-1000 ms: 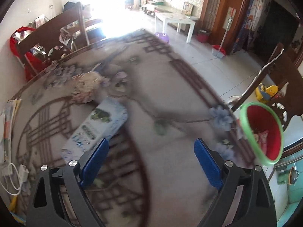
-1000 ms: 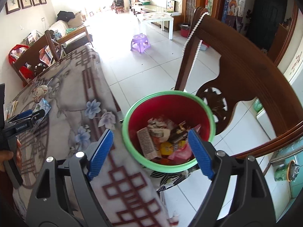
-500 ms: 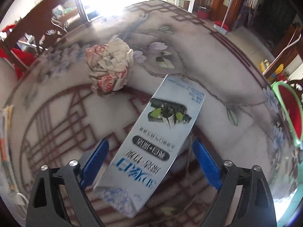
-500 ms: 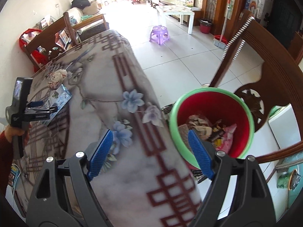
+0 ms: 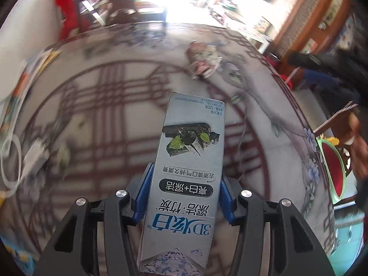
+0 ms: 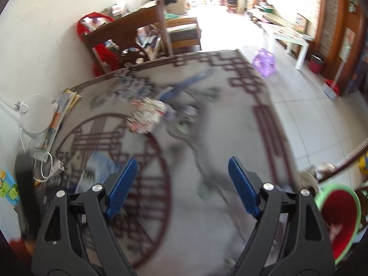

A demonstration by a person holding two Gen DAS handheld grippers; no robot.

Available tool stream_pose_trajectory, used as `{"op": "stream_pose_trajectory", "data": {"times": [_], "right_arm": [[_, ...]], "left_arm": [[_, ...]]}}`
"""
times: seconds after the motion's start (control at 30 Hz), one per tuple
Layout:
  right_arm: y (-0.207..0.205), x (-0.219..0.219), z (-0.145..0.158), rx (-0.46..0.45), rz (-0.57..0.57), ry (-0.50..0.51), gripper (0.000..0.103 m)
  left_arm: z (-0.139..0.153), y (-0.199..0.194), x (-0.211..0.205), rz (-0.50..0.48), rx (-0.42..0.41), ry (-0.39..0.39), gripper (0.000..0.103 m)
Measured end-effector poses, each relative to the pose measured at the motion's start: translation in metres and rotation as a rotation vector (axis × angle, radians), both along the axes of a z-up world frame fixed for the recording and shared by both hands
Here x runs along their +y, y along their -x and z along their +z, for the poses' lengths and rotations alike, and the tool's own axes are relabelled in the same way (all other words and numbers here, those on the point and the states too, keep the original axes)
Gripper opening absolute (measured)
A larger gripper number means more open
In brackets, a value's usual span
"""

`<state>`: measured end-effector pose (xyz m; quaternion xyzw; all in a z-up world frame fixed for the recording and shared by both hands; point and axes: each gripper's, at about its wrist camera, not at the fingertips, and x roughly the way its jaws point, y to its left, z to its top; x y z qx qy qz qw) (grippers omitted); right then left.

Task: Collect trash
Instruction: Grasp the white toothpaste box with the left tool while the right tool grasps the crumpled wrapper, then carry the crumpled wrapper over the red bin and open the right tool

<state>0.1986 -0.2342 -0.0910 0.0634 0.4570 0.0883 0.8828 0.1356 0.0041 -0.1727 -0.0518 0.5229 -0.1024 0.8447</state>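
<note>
The blue fingers (image 5: 144, 193) of the left gripper (image 5: 182, 195) press against both long sides of a grey toothpaste box (image 5: 191, 161), clamping it near its lower half so that the carton juts forward from the gripper over the table (image 5: 103, 119). The box's printed face is turned up toward the camera, showing dark charcoal pieces with green leaves and upside-down lettering. Beyond the far end of the box, well apart from it, a crumpled paper ball (image 5: 203, 58) lies on the patterned tablecloth. At the right edge of the left wrist view, past the table's rim, stands a red bin (image 5: 331, 168) with a green rim. A white cable and charger (image 5: 34, 154) lie near the table's left side, beside some papers (image 5: 30, 73). The right gripper (image 6: 182, 187) has its blue fingers (image 6: 122, 184) spread wide with nothing between them, held above the table (image 6: 207, 218); this view is heavily blurred. Ahead of it the crumpled paper ball (image 6: 147, 116) sits on the cloth, and the toothpaste box (image 6: 99, 168) shows faintly to the left behind the finger. The red bin (image 6: 340, 220) sits at the lower right, off the table's edge, with some trash visible inside. A wooden chair (image 6: 135, 34) stands beyond the far end of the table.
</note>
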Motion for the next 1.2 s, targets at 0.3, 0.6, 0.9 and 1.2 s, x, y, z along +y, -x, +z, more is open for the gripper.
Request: {"op": "stream_pose_trajectory", "data": {"times": [0.3,0.6,0.9,1.2], "right_arm": [[-0.113,0.082,-0.041,0.076,0.068,-0.015,0.079],[-0.144,0.102,-0.071,0.195,0.106,-0.026,0.039],[-0.012,0.074,-0.020,0.024,0.215,-0.007,0.038],[0.103,0.052,-0.007,0.083,0.193,-0.020,0.038]], "left_arm": [[-0.021,0.024,0.040,0.174,0.076,0.043,0.049],[-0.025,0.019,0.040,0.198,0.063,0.043,0.049],[-0.008,0.034,0.037,0.219,0.036,0.037,0.049],[0.023,0.070,0.020,0.174,-0.015,0.043,0.049]]}}
